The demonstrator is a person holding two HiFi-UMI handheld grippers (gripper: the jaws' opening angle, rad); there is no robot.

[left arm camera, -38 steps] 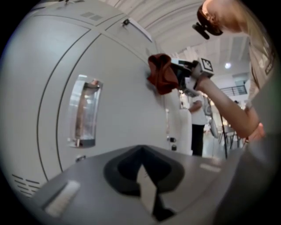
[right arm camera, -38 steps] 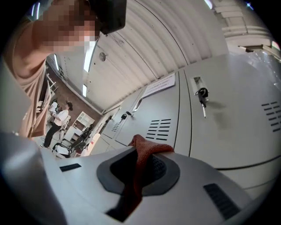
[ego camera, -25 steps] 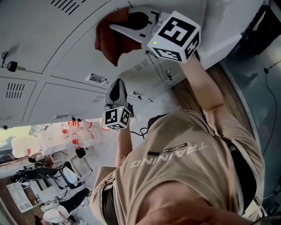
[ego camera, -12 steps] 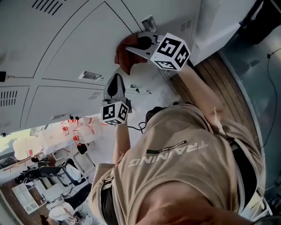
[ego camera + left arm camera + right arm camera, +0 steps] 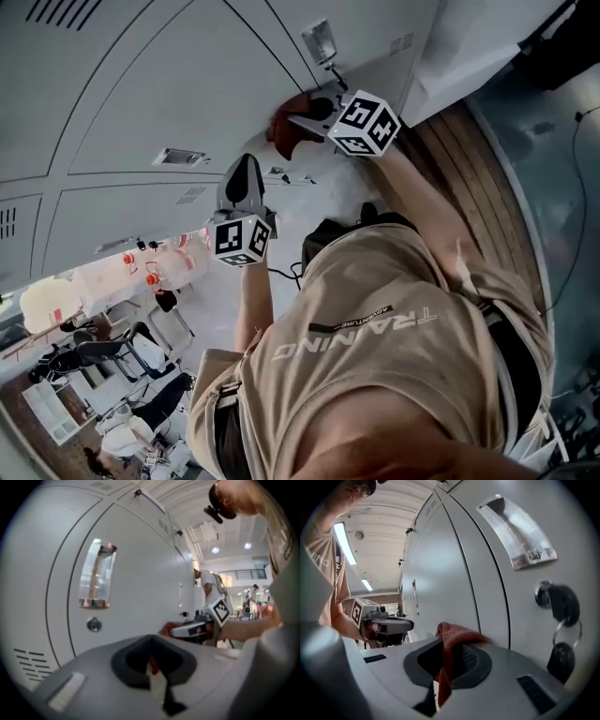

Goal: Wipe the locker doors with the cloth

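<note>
The rust-red cloth [image 5: 451, 637] is clamped in the right tool [image 5: 302, 119] and held up to a grey locker door [image 5: 187, 84], near its keyed lock [image 5: 557, 603]. The left tool [image 5: 246, 180] is kept closed, jaws together, nothing gripped.

Right of your head view: wood-plank floor [image 5: 469, 164]. Lower left: black office chairs [image 5: 141, 342]. Upper left of your right gripper view: ceiling strip light [image 5: 343, 543], lit.

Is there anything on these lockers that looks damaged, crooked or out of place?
Nothing looks damaged or spilled. One thing stands out: a key is left in the locker door to the right of the cloth, with a ring and a dark tag hanging from it.
</note>
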